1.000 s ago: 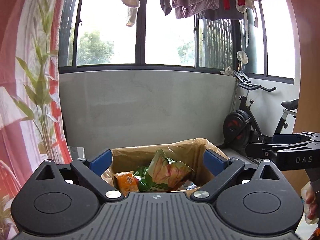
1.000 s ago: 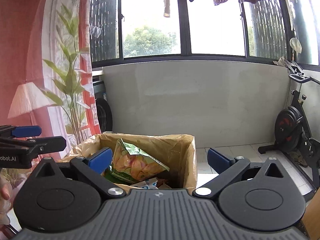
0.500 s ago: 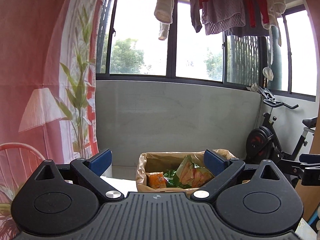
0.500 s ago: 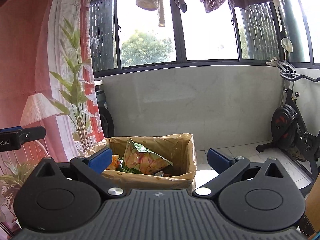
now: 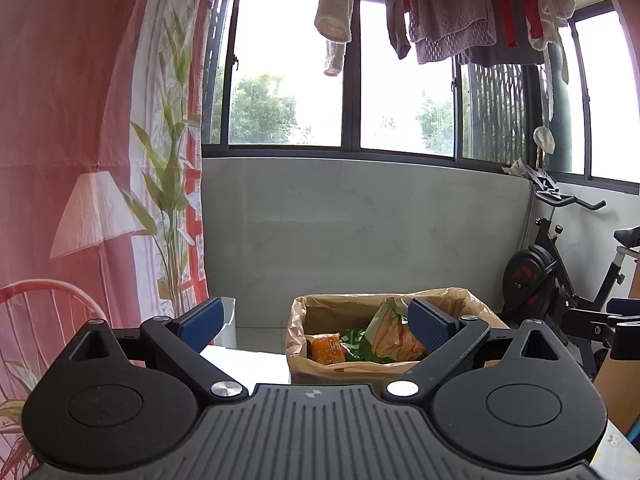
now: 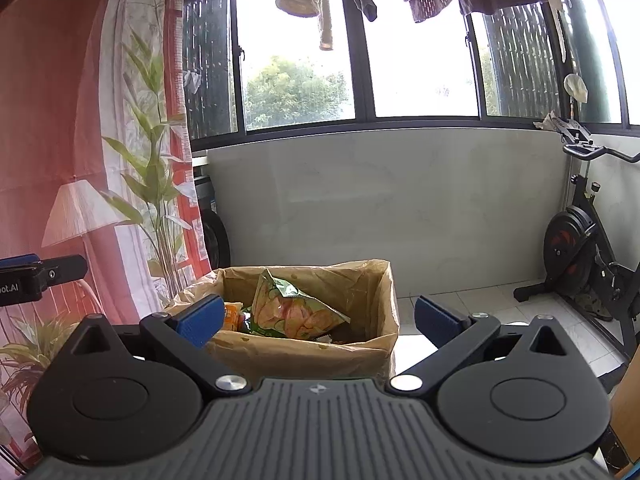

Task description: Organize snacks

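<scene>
A cardboard box [image 5: 360, 368] [image 6: 372, 312] lined with a tan plastic bag holds the snacks. Inside it a green and orange chip bag [image 5: 390, 334] [image 6: 296, 312] leans upright beside a small orange packet [image 5: 326, 348] [image 6: 232, 316]. My left gripper [image 5: 316, 322] stands open and empty, in front of the box, which lies ahead to the right. My right gripper [image 6: 318, 316] is open and empty too, with the box ahead between its fingers. The right gripper shows at the right edge [image 5: 616, 326] of the left wrist view, the left gripper at the left edge [image 6: 36, 276] of the right wrist view.
The box rests on a white surface [image 5: 248, 364]. An exercise bike [image 5: 560, 268] [image 6: 588, 240] stands at the right by a grey low wall under windows. A printed curtain [image 5: 80, 160] with a plant and lamp motif hangs at the left. Laundry [image 5: 460, 8] hangs overhead.
Both grippers have drawn back from the box, which now looks smaller and farther off. Both stay open and empty.
</scene>
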`<move>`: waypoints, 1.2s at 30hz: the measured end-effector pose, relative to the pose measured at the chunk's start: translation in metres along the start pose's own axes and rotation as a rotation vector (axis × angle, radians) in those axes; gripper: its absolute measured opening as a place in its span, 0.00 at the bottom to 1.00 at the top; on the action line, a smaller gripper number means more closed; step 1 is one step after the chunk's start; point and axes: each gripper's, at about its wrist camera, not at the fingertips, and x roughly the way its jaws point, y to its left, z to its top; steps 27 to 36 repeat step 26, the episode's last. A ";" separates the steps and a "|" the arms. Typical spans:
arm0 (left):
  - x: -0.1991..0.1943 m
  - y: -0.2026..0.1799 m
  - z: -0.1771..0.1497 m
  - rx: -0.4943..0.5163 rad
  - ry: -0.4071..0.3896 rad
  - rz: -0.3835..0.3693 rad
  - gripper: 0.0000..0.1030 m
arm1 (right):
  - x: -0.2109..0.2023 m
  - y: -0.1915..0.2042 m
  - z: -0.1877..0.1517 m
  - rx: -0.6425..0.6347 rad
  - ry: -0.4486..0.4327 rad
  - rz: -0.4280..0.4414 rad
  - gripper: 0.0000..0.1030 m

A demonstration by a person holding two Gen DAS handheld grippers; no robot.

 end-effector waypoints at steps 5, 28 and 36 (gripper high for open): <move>0.002 0.001 -0.002 -0.001 0.014 -0.007 0.97 | 0.000 0.000 0.000 0.001 0.000 0.001 1.00; 0.008 0.003 -0.007 -0.007 0.034 -0.029 0.97 | -0.001 -0.001 -0.002 0.015 0.004 0.001 1.00; 0.008 0.003 -0.007 -0.007 0.034 -0.029 0.97 | -0.001 -0.001 -0.002 0.015 0.004 0.001 1.00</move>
